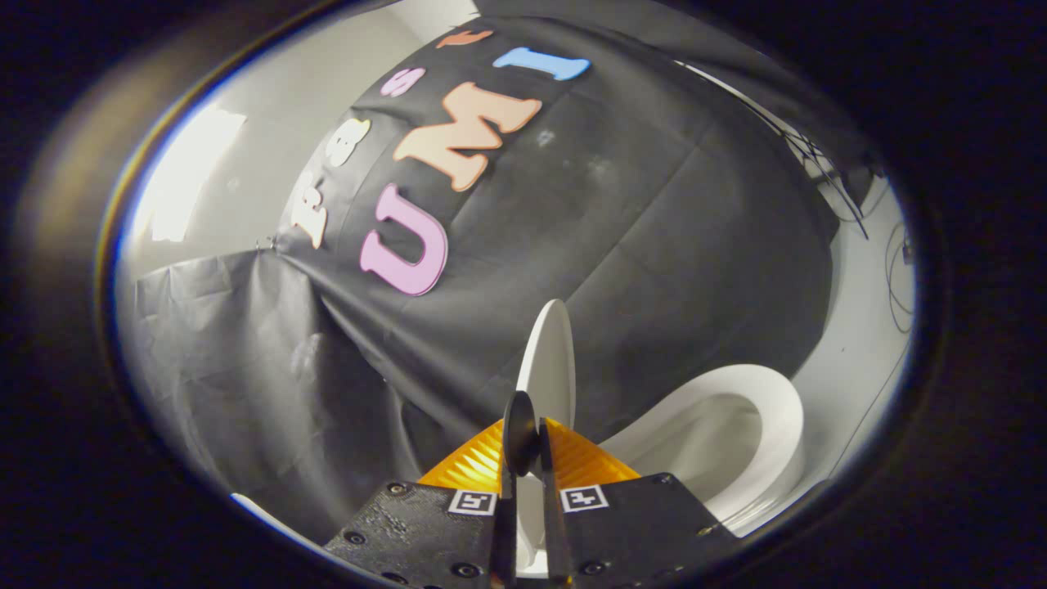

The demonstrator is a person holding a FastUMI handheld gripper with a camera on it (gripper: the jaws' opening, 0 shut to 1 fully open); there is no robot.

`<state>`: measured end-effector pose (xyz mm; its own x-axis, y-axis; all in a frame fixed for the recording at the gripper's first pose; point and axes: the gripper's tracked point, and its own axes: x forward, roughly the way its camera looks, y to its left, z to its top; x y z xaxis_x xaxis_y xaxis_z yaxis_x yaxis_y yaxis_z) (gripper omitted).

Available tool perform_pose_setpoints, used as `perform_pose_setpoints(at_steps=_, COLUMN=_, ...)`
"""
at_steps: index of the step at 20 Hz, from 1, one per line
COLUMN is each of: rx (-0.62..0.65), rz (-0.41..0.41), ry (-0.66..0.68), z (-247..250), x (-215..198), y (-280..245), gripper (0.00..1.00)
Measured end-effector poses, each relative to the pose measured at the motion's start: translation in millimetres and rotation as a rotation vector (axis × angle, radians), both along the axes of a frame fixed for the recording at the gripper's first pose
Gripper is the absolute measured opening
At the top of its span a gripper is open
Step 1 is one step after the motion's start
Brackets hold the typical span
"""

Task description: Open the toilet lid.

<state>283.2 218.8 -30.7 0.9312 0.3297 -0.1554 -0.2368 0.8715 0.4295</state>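
Note:
The white toilet lid (550, 360) stands raised, seen almost edge-on, rising just beyond the fingers. My gripper (523, 446) is shut on the lid's rim, with both fingers pressed against its thin edge. To the right of the lid lies the white toilet seat (773, 417), ringing the open bowl (695, 458). The lid's lower part is hidden behind the fingers.
The booth's black cloth wall (638, 245) hangs close behind the toilet and sags in folds to the left. A white floor or wall (859, 343) with thin cables (896, 270) lies beyond the toilet on the right.

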Motion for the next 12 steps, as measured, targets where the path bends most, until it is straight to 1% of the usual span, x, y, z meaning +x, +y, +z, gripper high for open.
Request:
perform_pose_setpoints(at_steps=4, rx=-0.129, rz=0.025, ry=-0.005, z=11, x=0, y=43, gripper=0.14)
perform_pose_setpoints(at_steps=7, rx=-0.203, rz=0.054, ry=-0.012, z=16, x=-4, y=71, gripper=0.14)
perform_pose_setpoints(at_steps=12, rx=-0.317, rz=0.124, ry=-0.017, z=21, x=-6, y=127, gripper=0.14)
